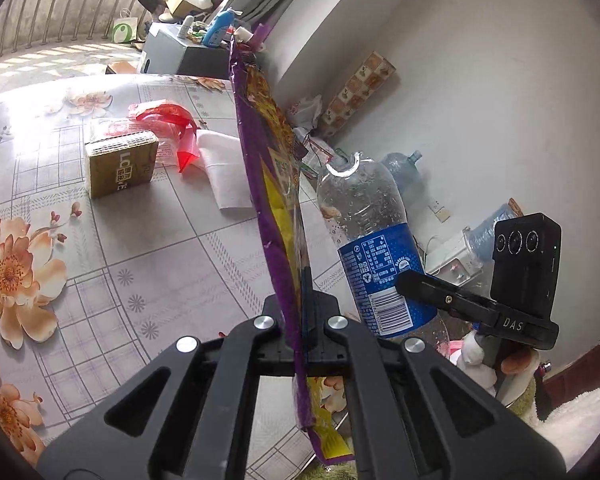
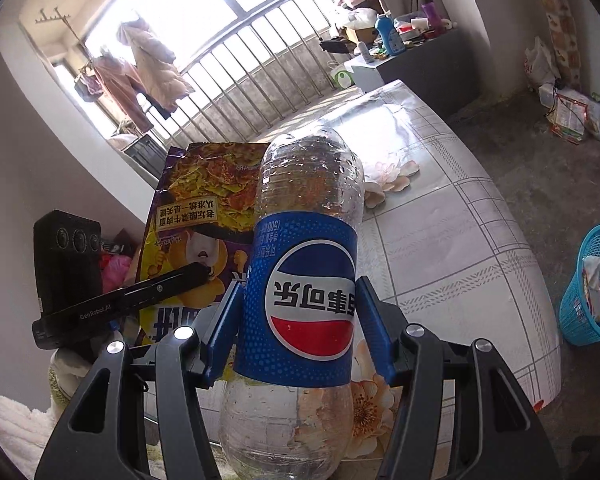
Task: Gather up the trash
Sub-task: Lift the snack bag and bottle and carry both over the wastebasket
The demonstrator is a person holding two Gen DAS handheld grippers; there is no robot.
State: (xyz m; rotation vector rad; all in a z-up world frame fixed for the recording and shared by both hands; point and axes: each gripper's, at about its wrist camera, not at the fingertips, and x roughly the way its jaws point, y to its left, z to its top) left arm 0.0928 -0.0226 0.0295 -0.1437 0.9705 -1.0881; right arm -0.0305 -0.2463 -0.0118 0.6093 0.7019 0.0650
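Floral-clothed table (image 1: pixel 148 264) bears a carton (image 1: pixel 120 168), red bag (image 1: pixel 168 120), paper (image 1: pixel 224 172).

The near tabletop (image 1: pixel 140 272) lies open for a hand. Farther back a cardboard box (image 1: pixel 120 164), red plastic bag (image 1: pixel 168 120) and white paper (image 1: pixel 224 168) crowd it. Bare floor (image 2: pixel 512 148) separates table and blue basket (image 2: pixel 592 284).

Left tongs (image 1: pixel 300 312) clamped shut on purple snack bag (image 1: pixel 278 184), angled downward, right tongs (image 2: pixel 298 332) gripping plastic bottle (image 2: pixel 300 280) at its label, both raised side by side
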